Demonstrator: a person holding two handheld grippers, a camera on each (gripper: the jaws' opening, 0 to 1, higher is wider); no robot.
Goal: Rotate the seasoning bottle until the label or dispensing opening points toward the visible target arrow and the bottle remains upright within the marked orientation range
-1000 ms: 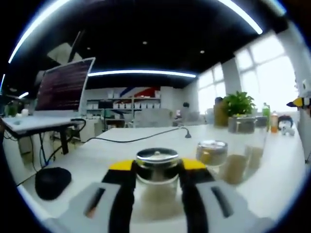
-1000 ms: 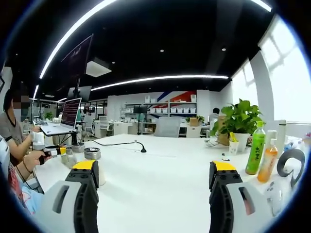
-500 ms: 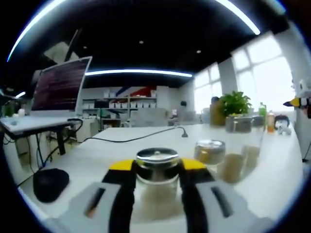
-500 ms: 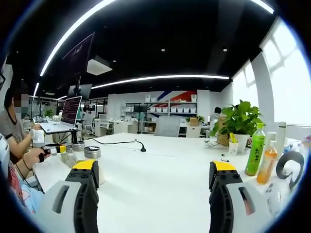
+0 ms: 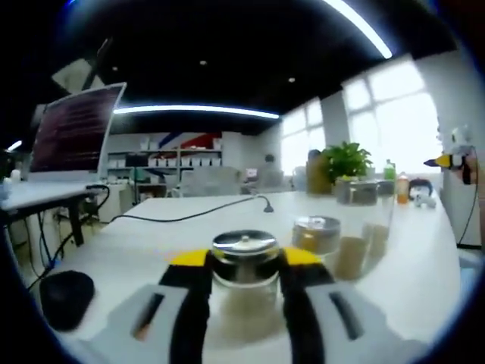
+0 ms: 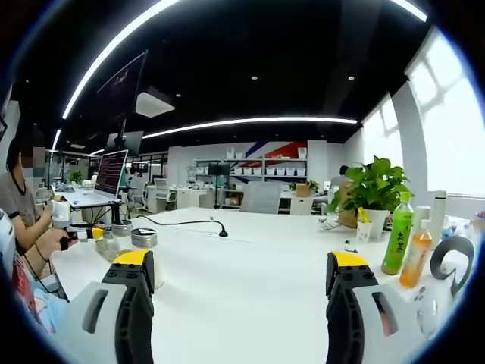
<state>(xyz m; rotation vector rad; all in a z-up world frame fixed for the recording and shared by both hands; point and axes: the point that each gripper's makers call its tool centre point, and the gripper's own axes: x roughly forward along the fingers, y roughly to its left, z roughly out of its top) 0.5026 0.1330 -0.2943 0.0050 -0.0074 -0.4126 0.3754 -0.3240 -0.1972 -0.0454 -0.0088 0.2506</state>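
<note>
Seasoning bottle (image 5: pixel 244 282): clear glass jar with shiny round metal lid, pale powder inside, standing upright on the white bench (image 5: pixel 189 235), clamped at both sides between the yellow-tipped jaws of the left tongs (image 5: pixel 244 267). No label or opening can be made out on the side facing the left gripper view, the glass is blurred. In the right gripper view it sits far left near the bench edge (image 6: pixel 143 240), small, lid up.
</note>
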